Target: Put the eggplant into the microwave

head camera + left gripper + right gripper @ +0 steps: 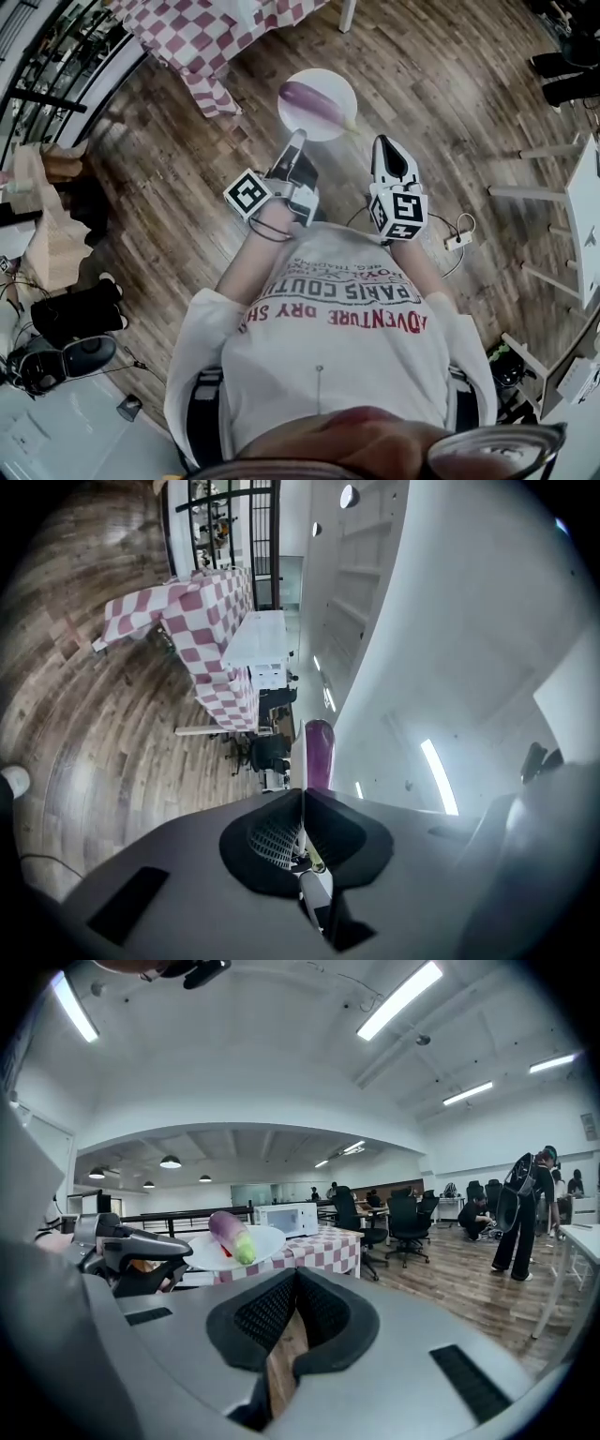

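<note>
Over the wooden floor (187,178), the left claw (299,137) is clamped narrow on the rim of a white plate (339,86). The eggplant (312,97) lies on that plate, carried in the air. Just beside it, the right claw (383,142) has its 2 jaws closed together with nothing between them. Well beyond, the microwave (286,1218) stands on a checked-cloth worktop (330,1241).

The eggplant (312,97) is purple, the plate (323,82) white, the tablecloth (202,37) red-and-white checked.
</note>
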Tool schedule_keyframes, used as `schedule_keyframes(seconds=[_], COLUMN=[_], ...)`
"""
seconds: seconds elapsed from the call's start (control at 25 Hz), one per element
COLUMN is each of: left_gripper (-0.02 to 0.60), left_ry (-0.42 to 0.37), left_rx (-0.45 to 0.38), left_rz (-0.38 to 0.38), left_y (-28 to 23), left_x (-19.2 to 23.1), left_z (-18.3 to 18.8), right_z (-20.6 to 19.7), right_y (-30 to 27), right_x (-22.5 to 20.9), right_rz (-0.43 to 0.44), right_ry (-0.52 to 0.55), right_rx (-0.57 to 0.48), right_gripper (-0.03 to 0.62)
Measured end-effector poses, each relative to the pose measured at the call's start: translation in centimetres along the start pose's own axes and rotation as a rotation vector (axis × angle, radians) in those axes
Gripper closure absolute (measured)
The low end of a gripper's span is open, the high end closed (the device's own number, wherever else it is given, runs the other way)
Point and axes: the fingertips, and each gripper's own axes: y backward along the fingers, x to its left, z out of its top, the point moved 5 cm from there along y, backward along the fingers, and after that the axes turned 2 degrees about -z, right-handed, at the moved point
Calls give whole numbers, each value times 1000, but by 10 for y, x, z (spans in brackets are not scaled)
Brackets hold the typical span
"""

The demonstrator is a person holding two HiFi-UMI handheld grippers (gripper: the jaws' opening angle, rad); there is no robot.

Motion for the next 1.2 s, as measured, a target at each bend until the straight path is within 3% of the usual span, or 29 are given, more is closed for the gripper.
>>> schedule_keyframes(seconds=[0.28, 0.64, 0.88, 1.2], left_gripper=[552, 552, 552, 552], left_ry=[14, 33, -1, -5], left_rx=[29, -11, -93, -265], left_rz=[10, 42, 60, 48], left_y=[-68, -144, -226, -369], left_x=[13, 48, 59, 64], left_z=[82, 129, 146, 160], right_z=[28, 35, 59, 113], right_y=[-96, -198, -282, -412], right_x=[9, -21, -77, -179], right_rz=[-27, 5, 80, 230], right_ry=[9, 0, 5, 45], right_rx=[17, 26, 33, 22], right_gripper=[569, 569, 569, 569])
